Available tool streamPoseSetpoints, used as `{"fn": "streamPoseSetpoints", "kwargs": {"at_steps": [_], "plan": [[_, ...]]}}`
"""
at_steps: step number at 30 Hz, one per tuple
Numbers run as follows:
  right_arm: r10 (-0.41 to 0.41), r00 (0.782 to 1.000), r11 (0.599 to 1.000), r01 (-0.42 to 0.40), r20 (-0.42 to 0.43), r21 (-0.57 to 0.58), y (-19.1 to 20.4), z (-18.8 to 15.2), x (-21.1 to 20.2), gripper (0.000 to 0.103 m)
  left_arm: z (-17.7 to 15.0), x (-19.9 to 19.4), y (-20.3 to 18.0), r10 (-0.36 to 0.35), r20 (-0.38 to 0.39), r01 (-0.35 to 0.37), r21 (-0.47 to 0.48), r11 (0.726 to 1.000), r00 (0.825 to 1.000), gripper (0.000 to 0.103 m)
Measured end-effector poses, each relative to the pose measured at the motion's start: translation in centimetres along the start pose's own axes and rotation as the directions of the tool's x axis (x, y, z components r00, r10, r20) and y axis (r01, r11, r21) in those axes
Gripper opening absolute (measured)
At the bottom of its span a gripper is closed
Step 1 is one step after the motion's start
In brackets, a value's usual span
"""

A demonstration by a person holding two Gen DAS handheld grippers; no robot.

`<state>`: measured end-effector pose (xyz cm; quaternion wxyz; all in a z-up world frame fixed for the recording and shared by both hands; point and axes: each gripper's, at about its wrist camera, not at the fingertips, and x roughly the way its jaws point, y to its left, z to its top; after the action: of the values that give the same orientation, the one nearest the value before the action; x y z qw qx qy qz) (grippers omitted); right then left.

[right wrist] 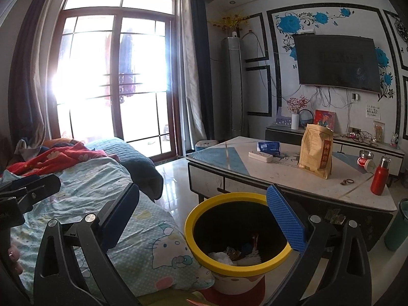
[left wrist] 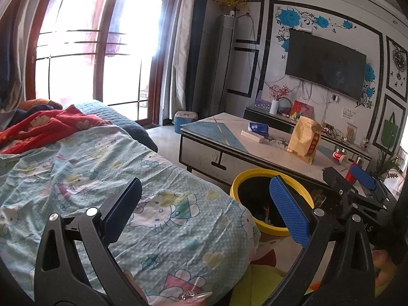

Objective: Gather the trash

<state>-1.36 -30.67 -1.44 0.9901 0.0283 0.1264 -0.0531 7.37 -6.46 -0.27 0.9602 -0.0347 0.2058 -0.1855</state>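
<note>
A yellow-rimmed trash bin (right wrist: pixel 204 210) stands on the floor between the bed and the coffee table; white paper and wrappers (right wrist: pixel 229 255) lie inside. It also shows in the left wrist view (left wrist: pixel 255 176). My right gripper (right wrist: pixel 204 219) is open and empty, hovering just above the bin's mouth. My left gripper (left wrist: pixel 206 209) is open and empty over the bed's edge, left of the bin. The right gripper (left wrist: pixel 362 178) shows at the right edge of the left wrist view.
A coffee table (right wrist: pixel 293 178) holds a yellow snack bag (right wrist: pixel 316 150), blue tissue pack (right wrist: pixel 267 146), power strip (right wrist: pixel 260 156), tipped cola can (right wrist: pixel 364 163) and red flask (right wrist: pixel 380 178). A bed with a Hello Kitty quilt (left wrist: pixel 102 165) lies left. A green bin (right wrist: pixel 397 227) stands far right.
</note>
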Motion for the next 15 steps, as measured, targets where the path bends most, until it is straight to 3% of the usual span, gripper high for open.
{"fn": "streamPoseSetpoints", "kwargs": {"at_steps": [15], "plan": [[0.0, 1.0, 1.0, 0.0, 0.001, 0.001, -0.07, -0.04, 0.01, 0.097, -0.05, -0.07, -0.03, 0.001, 0.0, -0.001, 0.0, 1.0, 1.0, 0.092]]}}
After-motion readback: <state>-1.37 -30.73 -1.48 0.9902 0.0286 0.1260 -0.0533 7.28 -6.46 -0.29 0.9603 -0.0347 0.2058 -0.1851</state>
